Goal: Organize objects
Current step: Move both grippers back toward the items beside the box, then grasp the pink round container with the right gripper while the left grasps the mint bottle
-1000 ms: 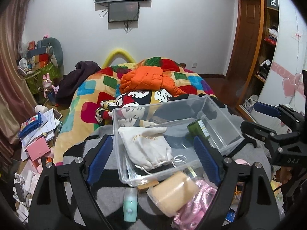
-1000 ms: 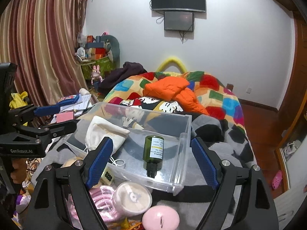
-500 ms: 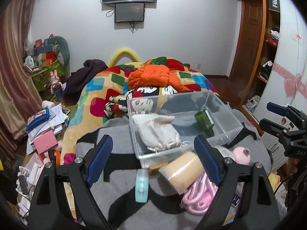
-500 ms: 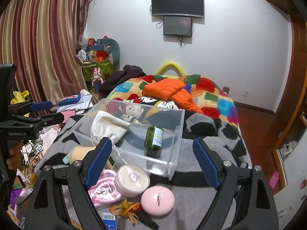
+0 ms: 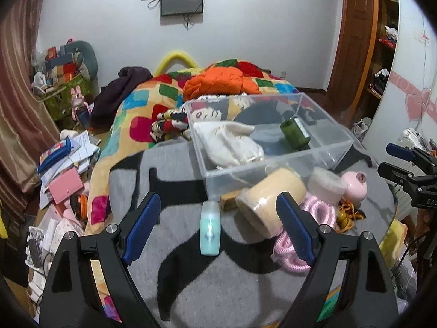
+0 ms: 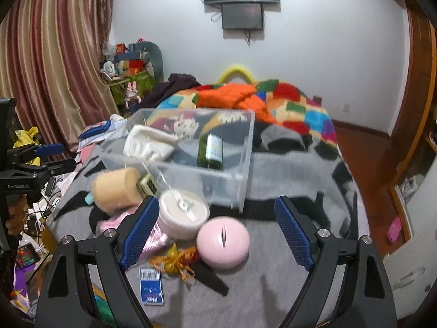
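- Left gripper (image 5: 217, 225) — jaws wide, holding nothing, above a teal tube (image 5: 209, 228) on the bed.
- Right gripper (image 6: 217, 228) — jaws wide, empty.
- Clear box (image 5: 322, 151) holds a green bottle (image 5: 295, 134) and a white pouch (image 5: 229, 145).

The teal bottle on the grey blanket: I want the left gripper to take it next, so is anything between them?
Nothing visible. The teal bottle lies in the open between the left gripper fingers, clear of the beige roll.
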The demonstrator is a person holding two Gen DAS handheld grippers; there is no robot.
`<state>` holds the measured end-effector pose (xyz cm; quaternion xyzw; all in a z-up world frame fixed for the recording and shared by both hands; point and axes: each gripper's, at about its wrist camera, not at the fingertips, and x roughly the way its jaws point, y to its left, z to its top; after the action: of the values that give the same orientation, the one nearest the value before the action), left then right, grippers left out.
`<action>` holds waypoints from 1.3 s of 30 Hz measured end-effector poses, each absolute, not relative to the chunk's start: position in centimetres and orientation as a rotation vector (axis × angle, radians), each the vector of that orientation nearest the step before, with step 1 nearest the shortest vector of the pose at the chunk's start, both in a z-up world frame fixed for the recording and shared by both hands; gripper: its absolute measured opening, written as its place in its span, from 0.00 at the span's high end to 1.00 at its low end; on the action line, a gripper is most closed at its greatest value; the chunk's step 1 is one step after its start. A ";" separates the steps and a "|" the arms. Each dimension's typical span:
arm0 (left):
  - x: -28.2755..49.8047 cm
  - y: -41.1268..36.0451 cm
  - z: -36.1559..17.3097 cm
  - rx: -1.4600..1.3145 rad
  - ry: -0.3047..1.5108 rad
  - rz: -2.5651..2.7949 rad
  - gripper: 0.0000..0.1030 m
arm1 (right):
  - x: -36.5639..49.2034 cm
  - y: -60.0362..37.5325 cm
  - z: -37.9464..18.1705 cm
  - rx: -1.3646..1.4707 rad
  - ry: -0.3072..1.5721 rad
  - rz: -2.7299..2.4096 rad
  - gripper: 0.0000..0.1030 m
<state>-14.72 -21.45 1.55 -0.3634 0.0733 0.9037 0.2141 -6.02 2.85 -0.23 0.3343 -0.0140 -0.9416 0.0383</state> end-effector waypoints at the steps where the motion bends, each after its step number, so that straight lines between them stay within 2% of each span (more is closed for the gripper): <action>1: -14.8 -21.6 1.2 -1.022 0.193 2.502 0.15 | -6.0 3.0 -0.6 1.041 -0.050 -2.887 0.18; 16: -16.7 -22.4 -3.9 -1.215 0.169 2.448 0.16 | -5.9 3.6 -4.4 1.184 -0.061 -2.876 0.18; 20: -17.3 -22.2 -4.9 -1.248 0.169 2.436 0.17 | -6.5 4.3 -5.5 1.236 -0.122 -2.848 0.18; 24: -17.7 -22.0 -5.5 -1.266 0.176 2.421 0.26 | -6.9 4.9 -6.3 1.263 -0.195 -2.802 0.18; 28: -18.2 -21.8 -6.0 -1.284 0.174 2.401 0.44 | -7.1 4.9 -7.1 1.273 -0.247 -2.756 0.20; 29: -18.3 -21.7 -6.1 -1.289 0.175 2.398 0.46 | -7.1 4.8 -7.2 1.267 -0.252 -2.752 0.20; 35: -18.5 -21.2 -6.3 -1.272 0.200 2.411 0.49 | -7.3 4.0 -7.7 1.264 -0.213 -2.758 0.24; 39: -18.9 -20.7 -6.5 -1.273 0.205 2.404 0.53 | -7.8 4.3 -8.0 1.272 -0.253 -2.740 0.26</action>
<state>-18.88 -20.74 -6.53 -0.4568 0.0735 0.8624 0.2054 -7.78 4.33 -7.96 0.4188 -0.0835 -0.9026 0.0549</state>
